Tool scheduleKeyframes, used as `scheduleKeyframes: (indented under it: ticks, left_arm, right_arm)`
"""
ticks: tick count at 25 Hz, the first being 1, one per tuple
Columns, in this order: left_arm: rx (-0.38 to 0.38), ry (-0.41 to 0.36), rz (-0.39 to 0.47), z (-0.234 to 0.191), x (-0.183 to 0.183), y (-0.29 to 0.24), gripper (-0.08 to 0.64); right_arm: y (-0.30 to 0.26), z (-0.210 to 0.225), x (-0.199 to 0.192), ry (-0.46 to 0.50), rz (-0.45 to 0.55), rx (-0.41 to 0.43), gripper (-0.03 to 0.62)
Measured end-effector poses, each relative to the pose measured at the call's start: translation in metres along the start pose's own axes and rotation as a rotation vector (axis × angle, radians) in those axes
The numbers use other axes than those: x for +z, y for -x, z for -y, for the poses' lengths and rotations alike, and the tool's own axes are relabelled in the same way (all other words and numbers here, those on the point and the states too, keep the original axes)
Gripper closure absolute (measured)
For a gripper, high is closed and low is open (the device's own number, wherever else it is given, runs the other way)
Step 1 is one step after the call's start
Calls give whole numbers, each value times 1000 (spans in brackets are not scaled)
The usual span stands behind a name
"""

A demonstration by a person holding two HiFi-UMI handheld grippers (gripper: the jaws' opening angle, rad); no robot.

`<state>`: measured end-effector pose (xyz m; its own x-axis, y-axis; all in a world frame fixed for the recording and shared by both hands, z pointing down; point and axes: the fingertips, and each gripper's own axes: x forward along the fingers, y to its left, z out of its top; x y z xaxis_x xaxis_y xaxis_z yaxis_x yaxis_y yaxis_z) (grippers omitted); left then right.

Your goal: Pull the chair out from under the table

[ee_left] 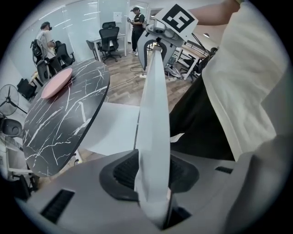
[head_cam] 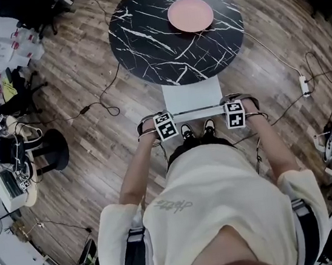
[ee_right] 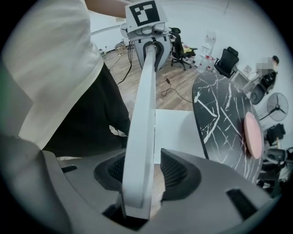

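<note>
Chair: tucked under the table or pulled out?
Mostly out. The white chair has its seat bare in front of the marble table; only the far edge reaches under the rim.

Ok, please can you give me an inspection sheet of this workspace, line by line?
Surface: round black marble table on a wood floor.
Job's things: white chair, seat partly under the table edge; the person stands behind it.
Clutter: pink plate on the table; crowded desk at the left.
Tools: left tool shut on the chair's back rail; right tool around the same rail, one pad touching, a gap at the other.
Cables: black cable on the floor left of the table; white power strip at the right.
Surroundings: office chairs, standing fan, people in the background.
</note>
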<state>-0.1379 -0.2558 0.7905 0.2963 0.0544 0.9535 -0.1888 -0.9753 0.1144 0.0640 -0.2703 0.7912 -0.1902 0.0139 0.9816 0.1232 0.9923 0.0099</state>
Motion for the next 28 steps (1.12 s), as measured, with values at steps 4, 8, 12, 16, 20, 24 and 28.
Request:
scheduleKeyframes:
  ticks: [4, 8, 12, 16, 20, 24, 28]
  left_arm:
    - [-1, -33, -41, 0, 0, -10, 421]
    - [5, -46, -79, -2, -3, -19, 456]
    - [-12, -39, -82, -1, -4, -20, 456]
    - [-32, -47, -84, 1, -4, -21, 456]
    - [-23, -51, -79, 1, -3, -21, 459]
    - [-16, -40, -83, 0, -5, -21, 460]
    - [-1, -46, -77, -2, -4, -22, 460]
  right_arm:
    - [-7, -2, -1, 15, -26, 15, 422]
    - [-13, -4, -2, 35, -63, 24, 493]
    - [-16, -4, -4, -7, -62, 38, 494]
    - [-17, -8, -2, -82, -37, 119, 484]
    - [-16, -8, -3, -43, -56, 97, 489]
    - [-17, -5, -3, -20, -65, 42, 509]
    - [-18, -4, -4, -24, -64, 43, 509]
